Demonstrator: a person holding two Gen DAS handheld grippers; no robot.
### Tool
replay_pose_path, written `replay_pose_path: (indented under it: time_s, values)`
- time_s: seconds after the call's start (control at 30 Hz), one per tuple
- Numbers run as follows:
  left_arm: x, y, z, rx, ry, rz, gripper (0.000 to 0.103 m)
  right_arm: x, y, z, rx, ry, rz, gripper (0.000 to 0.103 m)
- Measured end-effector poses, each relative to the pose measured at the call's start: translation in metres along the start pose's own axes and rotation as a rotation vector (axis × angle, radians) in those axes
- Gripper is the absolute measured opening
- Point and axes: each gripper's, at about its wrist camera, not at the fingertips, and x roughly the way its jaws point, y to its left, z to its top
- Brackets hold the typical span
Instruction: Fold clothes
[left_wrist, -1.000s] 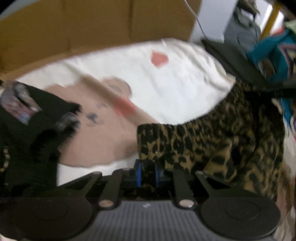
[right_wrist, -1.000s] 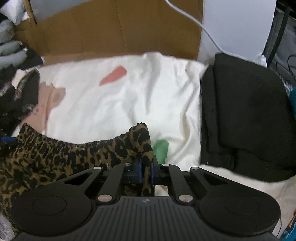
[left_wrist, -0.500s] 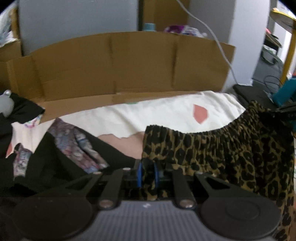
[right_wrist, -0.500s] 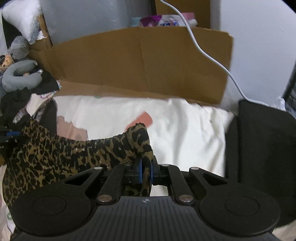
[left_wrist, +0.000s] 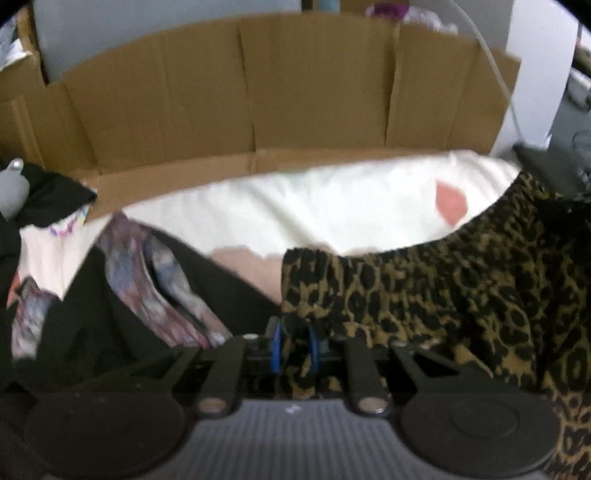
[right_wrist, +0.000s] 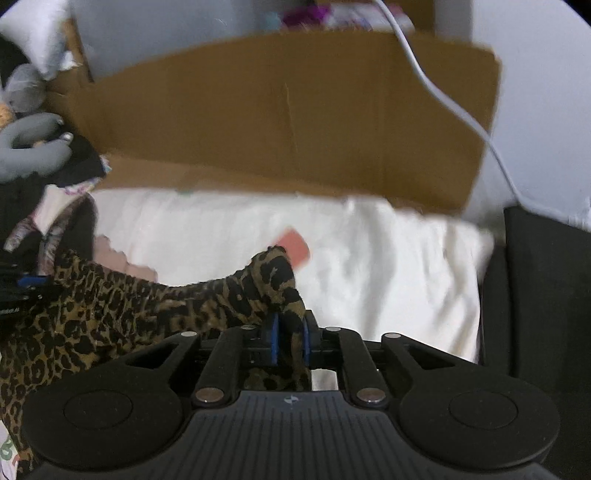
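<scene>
A leopard-print garment (left_wrist: 424, 295) hangs stretched between both grippers over a cream sheet (left_wrist: 314, 206). My left gripper (left_wrist: 293, 345) has the garment's elastic-edged corner between its blue pads (left_wrist: 275, 347), and its jaws are opening. My right gripper (right_wrist: 289, 338) has the other corner of the leopard-print garment (right_wrist: 147, 306) bunched up between its pads (right_wrist: 274, 339), and its jaws are opening too. In the right wrist view the left gripper (right_wrist: 26, 284) shows at the far left edge, at the cloth's other end.
A cardboard wall (left_wrist: 258, 96) stands behind the sheet. Dark and floral clothes (left_wrist: 147, 288) are piled on the left, with a grey plush toy (right_wrist: 29, 144). A folded black garment (right_wrist: 539, 302) lies on the right. A white cable (right_wrist: 443, 96) runs across the cardboard.
Both grippers rose and tilted up with the leopard garment, so the cardboard wall came into view. The gap between each gripper's blue pads has widened slightly around the cloth.
</scene>
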Motion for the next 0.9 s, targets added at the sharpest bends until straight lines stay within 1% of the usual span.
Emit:
replay_pose_path:
  time_s: [0.03,0.1,0.13,0.23,0.3,0.4,0.47,0.63,0.7,0.77,0.83,0.9]
  values:
    - [-0.004,-0.003,-0.003,0.005,-0.019,0.001,0.020,-0.001,-0.002,-0.004,0.011,0.003,-0.003,0.023]
    - [-0.012,-0.006,-0.008,0.015,-0.050,-0.010,0.030,-0.006,-0.006,-0.010,0.018,-0.009,-0.001,0.038]
    - [-0.016,-0.007,-0.009,0.021,-0.052,-0.021,0.032,-0.009,-0.007,-0.011,0.019,-0.010,-0.002,0.040]
    - [-0.022,-0.009,-0.008,0.021,-0.049,-0.036,0.033,-0.016,-0.007,-0.011,0.032,-0.013,0.001,0.040]
    - [-0.026,-0.009,-0.008,0.006,-0.049,-0.040,0.033,-0.021,-0.007,-0.009,0.068,-0.011,0.012,0.040]
    - [-0.035,-0.012,-0.009,-0.017,-0.050,-0.045,0.035,-0.034,-0.007,-0.011,0.165,0.005,0.051,0.040]
    - [-0.044,-0.015,-0.012,-0.037,-0.048,-0.049,0.037,-0.041,-0.001,-0.016,0.188,0.027,0.071,0.040]
    - [-0.068,-0.021,-0.022,-0.072,-0.028,-0.095,0.039,-0.060,0.007,-0.032,0.245,0.069,0.127,0.040]
    - [-0.081,-0.025,-0.027,-0.083,-0.021,-0.120,0.039,-0.070,0.005,-0.041,0.282,0.072,0.144,0.040]
    - [-0.094,-0.030,-0.032,-0.097,-0.014,-0.152,0.042,-0.080,0.000,-0.050,0.307,0.081,0.149,0.040]
    - [-0.103,-0.035,-0.037,-0.110,0.008,-0.204,0.045,-0.091,-0.005,-0.060,0.347,0.097,0.154,0.040]
    - [-0.111,-0.042,-0.041,-0.087,0.035,-0.256,0.046,-0.101,-0.010,-0.071,0.387,0.114,0.167,0.040]
